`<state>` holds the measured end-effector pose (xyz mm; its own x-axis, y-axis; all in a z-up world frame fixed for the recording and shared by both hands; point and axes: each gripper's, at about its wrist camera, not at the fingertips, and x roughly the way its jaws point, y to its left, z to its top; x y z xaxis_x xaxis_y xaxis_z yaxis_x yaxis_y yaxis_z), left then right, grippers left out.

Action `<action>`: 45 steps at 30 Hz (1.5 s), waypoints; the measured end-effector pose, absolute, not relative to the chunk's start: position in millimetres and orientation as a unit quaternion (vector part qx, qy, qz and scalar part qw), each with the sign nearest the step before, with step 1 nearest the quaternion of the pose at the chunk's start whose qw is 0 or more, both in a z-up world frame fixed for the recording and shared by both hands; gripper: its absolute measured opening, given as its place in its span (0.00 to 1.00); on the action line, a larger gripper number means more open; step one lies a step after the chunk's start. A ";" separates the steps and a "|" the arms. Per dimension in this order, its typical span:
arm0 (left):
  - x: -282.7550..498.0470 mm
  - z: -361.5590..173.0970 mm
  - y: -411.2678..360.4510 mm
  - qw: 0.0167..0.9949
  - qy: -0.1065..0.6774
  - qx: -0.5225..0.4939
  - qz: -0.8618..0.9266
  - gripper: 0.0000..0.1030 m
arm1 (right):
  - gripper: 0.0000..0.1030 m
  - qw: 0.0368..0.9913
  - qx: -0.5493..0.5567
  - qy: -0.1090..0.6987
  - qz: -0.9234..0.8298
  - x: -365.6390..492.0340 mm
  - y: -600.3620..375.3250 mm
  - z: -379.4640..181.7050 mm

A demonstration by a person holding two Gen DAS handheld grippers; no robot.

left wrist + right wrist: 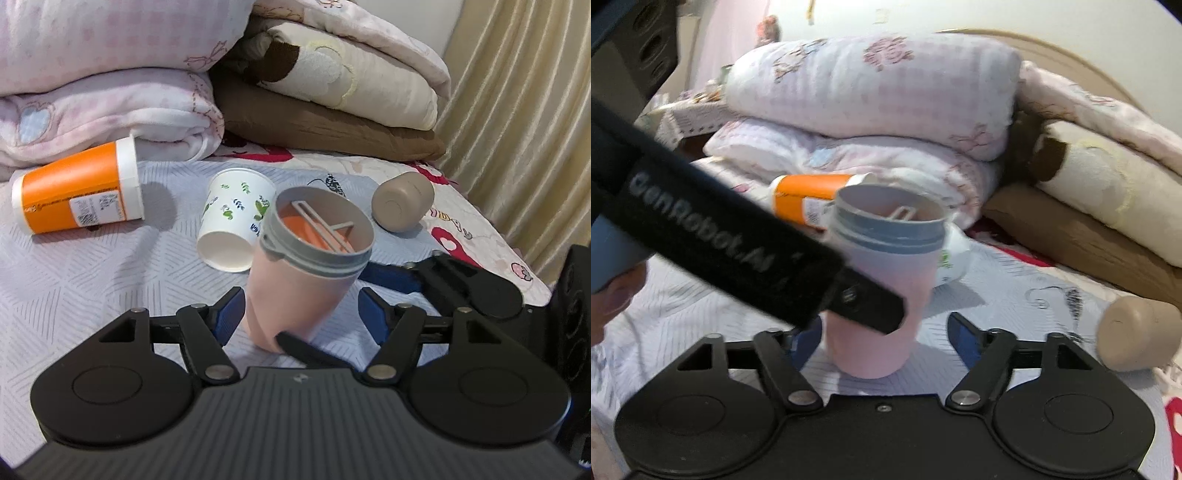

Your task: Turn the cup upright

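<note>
A pink cup with a grey rim [295,295] stands mouth up on the bed, slightly tilted in the left wrist view. It also shows in the right wrist view [875,295], upright. My left gripper [301,314] is open with the cup between its blue pads, apart from both. My right gripper [882,336] is open around the same cup. A black strap crosses the cup's front in the right wrist view. The right gripper's body [461,284] shows beside the cup.
An orange-and-white cup [77,192] lies on its side at the left. A white paper cup with leaf prints [236,218] lies behind the pink cup. A beige cup [402,203] lies at the right. Folded quilts [110,74] are stacked behind. A curtain [524,110] hangs right.
</note>
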<state>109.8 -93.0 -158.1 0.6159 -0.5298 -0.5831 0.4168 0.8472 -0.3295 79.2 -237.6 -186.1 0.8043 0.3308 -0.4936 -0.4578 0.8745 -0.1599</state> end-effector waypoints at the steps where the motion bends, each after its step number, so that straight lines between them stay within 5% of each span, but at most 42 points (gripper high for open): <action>1: 107.9 -156.2 -91.2 0.894 0.350 -0.086 -0.265 0.65 | 0.79 0.942 -0.133 0.229 0.205 76.8 -239.6 -184.6; 10: 74.7 -117.0 -90.4 0.915 0.337 -0.043 -0.216 0.78 | 0.82 0.957 -0.086 0.239 0.142 40.3 -260.5 -164.2; 22: 20.2 -24.4 -58.6 0.937 0.319 -0.062 -0.128 1.00 | 0.85 0.972 -0.026 0.228 0.049 -7.7 -298.3 -63.0; 31: 4.7 -11.8 -58.6 0.925 0.374 -0.017 -0.060 1.00 | 0.85 0.964 0.004 0.255 0.073 -32.3 -297.7 -11.0; 38: -12.7 -9.9 -45.8 0.914 0.404 0.022 -0.021 1.00 | 0.99 0.964 -0.030 0.263 0.028 -52.1 -279.9 10.8; 45: -31.0 3.8 -48.3 0.913 0.404 0.055 -0.018 1.00 | 1.00 0.956 -0.033 0.290 0.034 -61.7 -264.9 10.5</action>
<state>-31.0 -48.3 3.8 0.6732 0.0118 -0.7394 0.0769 0.9933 0.0859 -61.7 -264.9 10.5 0.8293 0.0447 -0.5570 -0.0835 0.9955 -0.0445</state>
